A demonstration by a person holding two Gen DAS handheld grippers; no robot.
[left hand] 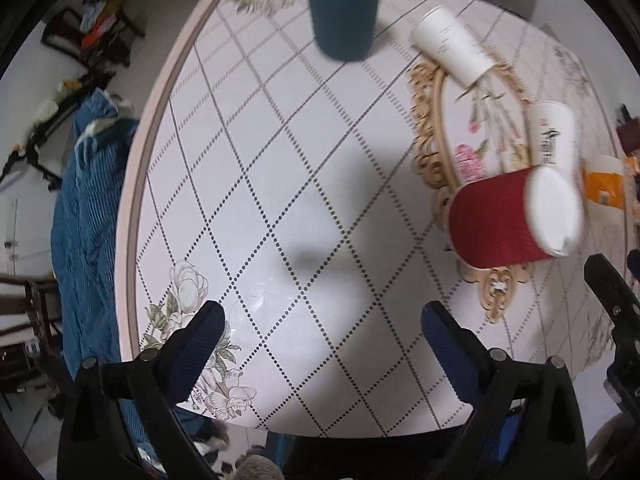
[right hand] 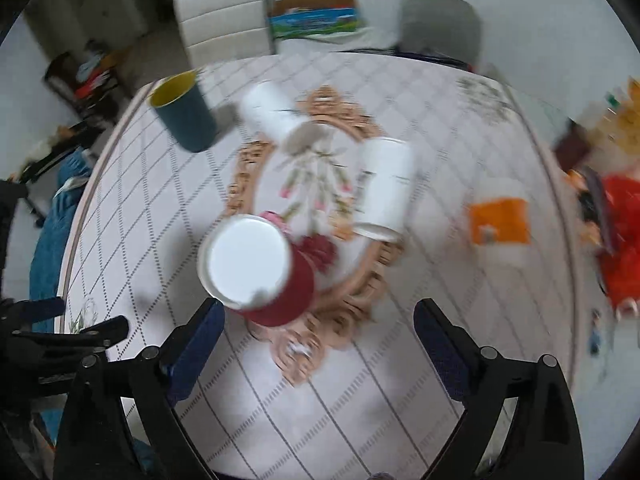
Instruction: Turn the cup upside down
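A red cup (left hand: 492, 224) stands mouth-down on the round table (left hand: 280, 160), its white base up; it also shows in the right wrist view (right hand: 280, 292), just ahead of my right gripper's left finger. A blue cup with a yellow inside (left hand: 344, 12) (right hand: 186, 114) stands upright at the far side. Two white paper cups (left hand: 452, 44) (left hand: 554, 136) stand mouth-down; they also show in the right wrist view (right hand: 272, 112) (right hand: 386, 184). My left gripper (left hand: 324, 332) is open and empty above the table's near part. My right gripper (right hand: 320, 332) is open and empty near the red cup.
An orange and white cup (right hand: 500, 220) stands at the right, also in the left wrist view (left hand: 604, 184). A blue cloth (left hand: 88, 216) hangs by the table's left edge. Chairs (right hand: 224, 28) stand behind the table. Red clutter (right hand: 624, 240) lies at the far right.
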